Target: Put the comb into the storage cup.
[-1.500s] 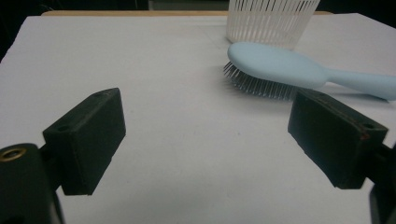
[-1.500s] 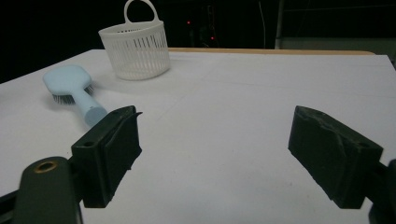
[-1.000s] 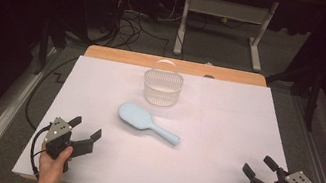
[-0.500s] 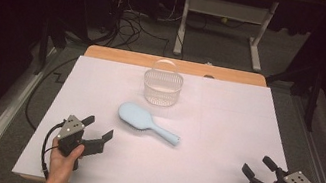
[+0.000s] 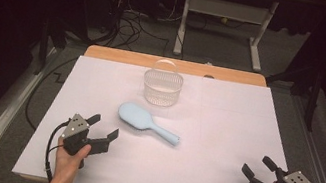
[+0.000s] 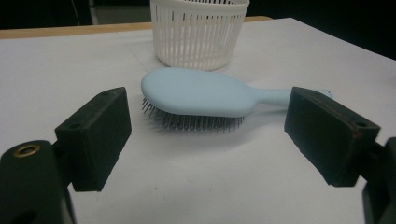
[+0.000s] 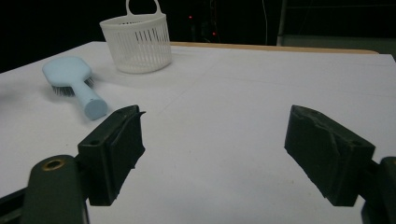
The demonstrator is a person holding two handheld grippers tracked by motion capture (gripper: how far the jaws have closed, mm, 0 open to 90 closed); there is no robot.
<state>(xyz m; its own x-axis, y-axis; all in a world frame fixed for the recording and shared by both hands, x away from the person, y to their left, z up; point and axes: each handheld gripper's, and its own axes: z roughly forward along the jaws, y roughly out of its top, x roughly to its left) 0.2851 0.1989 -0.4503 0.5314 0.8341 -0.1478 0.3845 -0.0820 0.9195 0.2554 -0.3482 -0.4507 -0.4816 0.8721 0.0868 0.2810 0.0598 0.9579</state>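
A light blue hairbrush [image 5: 145,124] lies bristles down in the middle of the white table, handle pointing right and toward me. Behind it stands a white slotted basket [image 5: 162,87] with a hoop handle. My left gripper [image 5: 103,129] is open at the front left, a short way from the brush head. In the left gripper view the hairbrush [image 6: 205,95] lies just beyond the open left gripper [image 6: 208,135], with the basket [image 6: 199,30] behind it. My right gripper [image 5: 257,167] stands open at the front right, far from the brush. The right gripper view has the hairbrush [image 7: 74,84] and basket [image 7: 137,42] at its left, beyond the open right gripper [image 7: 212,144].
The white sheet [image 5: 224,133] covers a wooden tabletop [image 5: 121,56] whose far edge shows. Beyond the table are a dark floor with cables [image 5: 127,24] and a white desk frame [image 5: 225,16]. Metal rails [image 5: 4,114] run along the table's sides.
My left gripper has moved right and forward toward the brush head. The right gripper, the brush and the basket have not moved.
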